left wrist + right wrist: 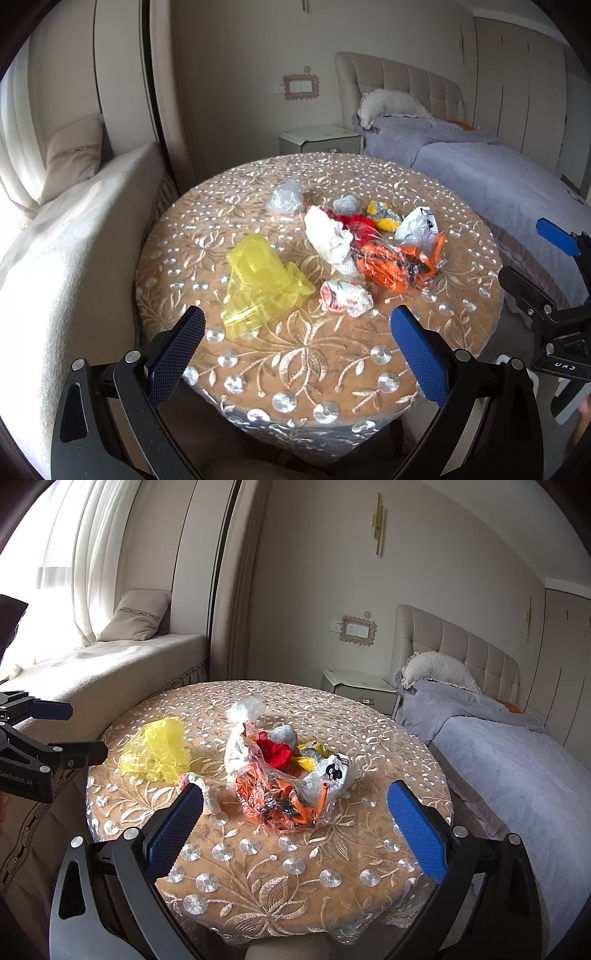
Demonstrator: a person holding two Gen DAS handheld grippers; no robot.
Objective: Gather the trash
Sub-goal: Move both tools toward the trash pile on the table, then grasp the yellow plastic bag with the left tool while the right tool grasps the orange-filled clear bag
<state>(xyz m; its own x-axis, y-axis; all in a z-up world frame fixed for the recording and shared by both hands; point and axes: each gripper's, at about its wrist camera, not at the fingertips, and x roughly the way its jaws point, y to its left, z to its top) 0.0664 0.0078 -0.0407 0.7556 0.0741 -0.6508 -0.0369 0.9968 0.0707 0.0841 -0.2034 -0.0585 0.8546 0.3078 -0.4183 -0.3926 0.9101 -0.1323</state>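
A round table (295, 362) (295, 886) with an embroidered cloth bears a heap of trash. A yellow plastic bag (258, 284) (159, 757) lies at its left. An orange wrapper in clear film (399, 266) (284, 805), a white crumpled paper (328, 236), a red scrap (275, 753), a white printed bag (419, 223) (332, 775), a clear bag (286, 197) (245, 709) and a small pink-white wad (343, 297) lie together. My left gripper (297, 350) is open and empty over the near table edge. My right gripper (295, 827) is open and empty, near the orange wrapper.
A cushioned window seat (55, 240) (110, 664) stands left of the table. A bed with a grey blanket (498, 177) (517, 760) stands to the right. A bedside cabinet (321, 138) (362, 690) is behind the table.
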